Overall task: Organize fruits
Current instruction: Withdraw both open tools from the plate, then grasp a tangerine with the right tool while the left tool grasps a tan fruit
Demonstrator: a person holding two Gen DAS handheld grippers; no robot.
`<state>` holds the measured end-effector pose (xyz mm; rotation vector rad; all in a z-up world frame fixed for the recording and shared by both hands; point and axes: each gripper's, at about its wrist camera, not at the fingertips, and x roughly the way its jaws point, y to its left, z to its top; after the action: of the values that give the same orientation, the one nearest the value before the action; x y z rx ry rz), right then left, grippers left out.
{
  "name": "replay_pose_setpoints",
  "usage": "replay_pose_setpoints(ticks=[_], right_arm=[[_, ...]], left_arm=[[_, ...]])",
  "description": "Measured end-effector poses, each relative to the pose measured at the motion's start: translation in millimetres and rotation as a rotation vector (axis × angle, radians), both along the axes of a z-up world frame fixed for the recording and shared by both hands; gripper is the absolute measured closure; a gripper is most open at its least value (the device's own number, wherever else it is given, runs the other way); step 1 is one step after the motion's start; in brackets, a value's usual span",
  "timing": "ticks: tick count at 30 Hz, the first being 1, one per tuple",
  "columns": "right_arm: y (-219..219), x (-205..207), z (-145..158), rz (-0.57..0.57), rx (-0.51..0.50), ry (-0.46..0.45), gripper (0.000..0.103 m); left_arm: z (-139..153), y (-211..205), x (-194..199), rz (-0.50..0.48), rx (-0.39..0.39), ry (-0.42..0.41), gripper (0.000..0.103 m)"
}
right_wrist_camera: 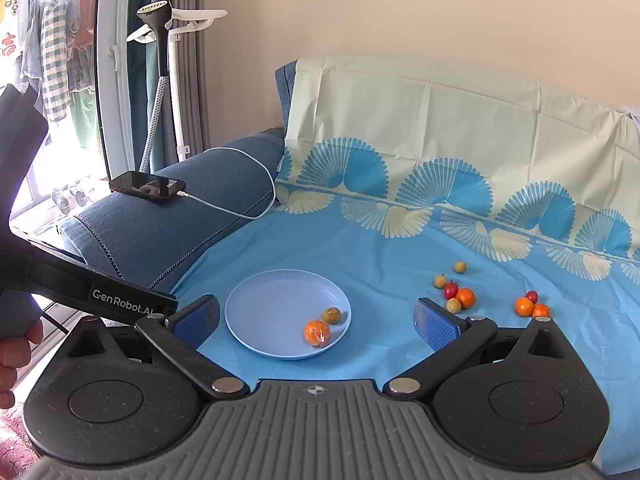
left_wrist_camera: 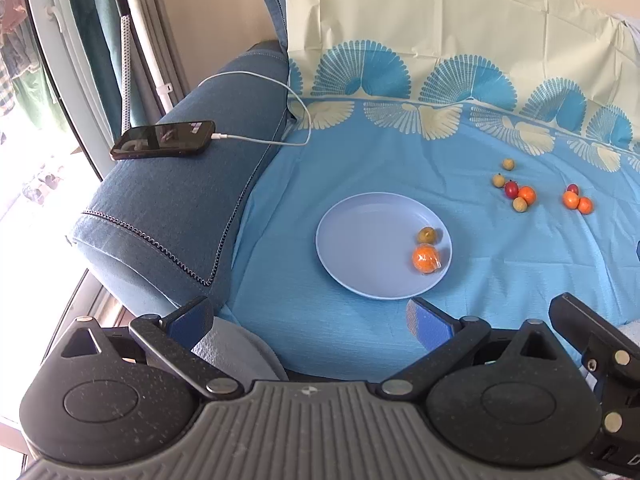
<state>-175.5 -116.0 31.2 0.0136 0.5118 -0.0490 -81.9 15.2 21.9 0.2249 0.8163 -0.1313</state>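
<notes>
A pale blue plate (left_wrist_camera: 360, 240) (right_wrist_camera: 264, 304) lies on the blue cloth and holds an orange (left_wrist_camera: 426, 258) (right_wrist_camera: 317, 333) and a small green fruit (left_wrist_camera: 427, 234) (right_wrist_camera: 331, 315). To its right lie loose fruits: a cluster with a red one (left_wrist_camera: 511, 189) (right_wrist_camera: 450, 290) and an orange one (left_wrist_camera: 527, 195) (right_wrist_camera: 465, 297), and a further cluster of oranges (left_wrist_camera: 571, 200) (right_wrist_camera: 524, 306). My left gripper (left_wrist_camera: 310, 320) is open and empty, near the plate's front edge. My right gripper (right_wrist_camera: 318, 320) is open and empty, its fingers framing the plate.
A phone (left_wrist_camera: 163, 140) (right_wrist_camera: 147, 186) on a white cable rests on the blue sofa arm (left_wrist_camera: 160, 216) at left. The cloth-draped sofa back (left_wrist_camera: 440, 20) rises behind. The left gripper's body (right_wrist_camera: 100, 300) shows at the right wrist view's left edge.
</notes>
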Motion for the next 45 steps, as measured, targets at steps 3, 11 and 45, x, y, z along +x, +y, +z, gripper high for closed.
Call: replay_pose_setpoints(ticks=[3,11,45], right_arm=[[-0.2,-0.9,-0.2,0.000,-0.001,0.000,0.001],[-4.0,-0.1,-0.6,-0.002,0.006,0.007,0.001],[-120.8,14.3,-51.4,-0.309,0.140,0.082,0.001]], left_arm=[[-0.5,0.1,0.3,-0.005,0.001,0.000,0.000],[-2.4,-3.5,1.8,-0.014,0.015,0.004,0.000],[-42.7,-138.4,54.9,-0.199,0.136,0.134,0.000]])
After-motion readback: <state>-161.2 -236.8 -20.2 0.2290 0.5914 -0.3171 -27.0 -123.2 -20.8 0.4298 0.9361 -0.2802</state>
